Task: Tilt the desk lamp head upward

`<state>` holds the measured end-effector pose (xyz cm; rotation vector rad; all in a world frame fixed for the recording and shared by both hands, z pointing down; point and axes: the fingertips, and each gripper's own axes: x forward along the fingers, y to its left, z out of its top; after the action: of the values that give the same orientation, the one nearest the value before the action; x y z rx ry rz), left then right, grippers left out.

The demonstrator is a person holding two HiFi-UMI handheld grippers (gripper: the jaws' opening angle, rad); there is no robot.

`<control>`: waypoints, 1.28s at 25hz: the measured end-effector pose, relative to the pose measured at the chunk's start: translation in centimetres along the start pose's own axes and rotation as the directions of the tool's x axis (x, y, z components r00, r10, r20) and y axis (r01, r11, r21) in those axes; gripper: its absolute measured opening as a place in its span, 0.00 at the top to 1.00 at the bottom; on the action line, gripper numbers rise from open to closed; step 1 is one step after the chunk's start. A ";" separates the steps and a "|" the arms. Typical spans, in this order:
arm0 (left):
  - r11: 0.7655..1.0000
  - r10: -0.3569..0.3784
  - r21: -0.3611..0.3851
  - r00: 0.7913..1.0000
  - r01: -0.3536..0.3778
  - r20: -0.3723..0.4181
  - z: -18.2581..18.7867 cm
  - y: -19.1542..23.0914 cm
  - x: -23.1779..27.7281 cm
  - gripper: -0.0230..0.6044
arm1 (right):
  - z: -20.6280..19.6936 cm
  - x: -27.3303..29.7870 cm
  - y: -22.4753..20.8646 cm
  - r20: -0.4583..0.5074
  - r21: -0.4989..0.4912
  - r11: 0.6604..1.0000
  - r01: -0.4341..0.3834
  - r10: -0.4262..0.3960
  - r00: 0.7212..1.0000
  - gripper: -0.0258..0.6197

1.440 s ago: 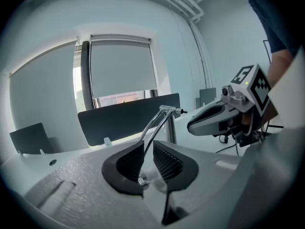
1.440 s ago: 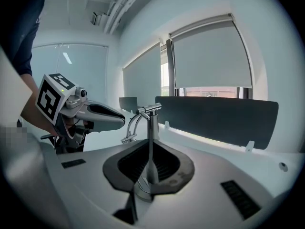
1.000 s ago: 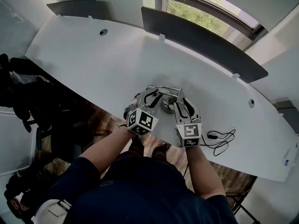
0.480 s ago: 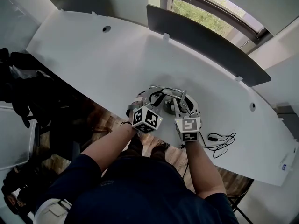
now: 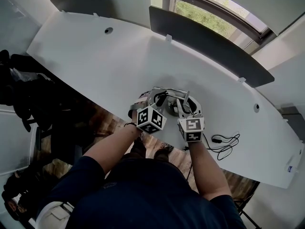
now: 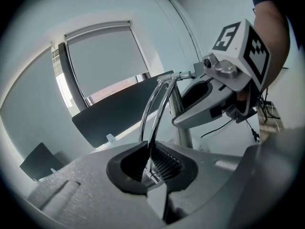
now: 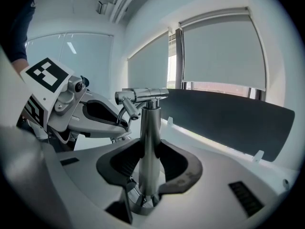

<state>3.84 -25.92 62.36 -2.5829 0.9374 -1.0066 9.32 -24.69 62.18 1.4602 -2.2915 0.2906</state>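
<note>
A chrome desk lamp (image 5: 167, 91) stands near the front edge of the white desk (image 5: 95, 61). It has an upright post (image 7: 148, 137) and a curved arm of two thin rods (image 6: 155, 109), joined at a top joint (image 7: 143, 95). My left gripper (image 6: 148, 159) is closing, and its ribbed pads pinch the thin rods low down. My right gripper (image 7: 148, 168) is also closing, its pads against both sides of the post just above the round base. Each gripper shows in the other's view, the right gripper (image 6: 224, 85) and the left gripper (image 7: 90, 113). The lamp head itself is hidden behind the grippers.
A black cable (image 5: 224, 142) lies coiled on the desk to the right of my right hand. A dark divider panel (image 5: 205, 37) runs along the desk's far edge below the window. The desk's front edge is right under my wrists.
Both grippers have edged a little farther in over the lamp. The left marker cube has shifted slightly right and up; the right one has moved up.
</note>
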 end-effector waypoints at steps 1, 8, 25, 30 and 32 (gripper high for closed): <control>1.000 -0.001 0.005 1.000 0.001 -0.007 0.0 0.0 0.0 0.90 | 0.0 0.0 0.0 -0.005 -0.002 1.000 0.002 -0.002 1.000 0.75; 0.999 -0.009 0.045 0.999 0.011 -0.041 0.0 0.1 -0.3 0.90 | -0.2 0.0 0.0 -0.015 0.023 1.000 0.005 -0.005 1.000 0.75; 0.982 0.076 0.179 0.995 -0.063 -0.069 1.3 3.3 -2.6 0.89 | 0.0 0.3 0.1 -0.038 0.043 0.999 0.008 -0.006 0.999 0.75; 0.965 0.116 0.244 0.991 -0.096 -0.067 2.8 4.3 -4.1 0.86 | -0.3 0.4 0.0 -0.046 0.049 0.999 0.008 -0.006 0.999 0.75; 0.956 0.127 0.276 0.989 -0.103 -0.070 3.4 4.6 -4.6 0.85 | -0.4 0.3 -0.1 -0.051 0.051 0.999 0.008 -0.005 0.999 0.75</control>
<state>1.28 -26.67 55.58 -2.2500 0.8885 -1.1357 9.33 -24.83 62.65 1.4683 -2.2545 0.3831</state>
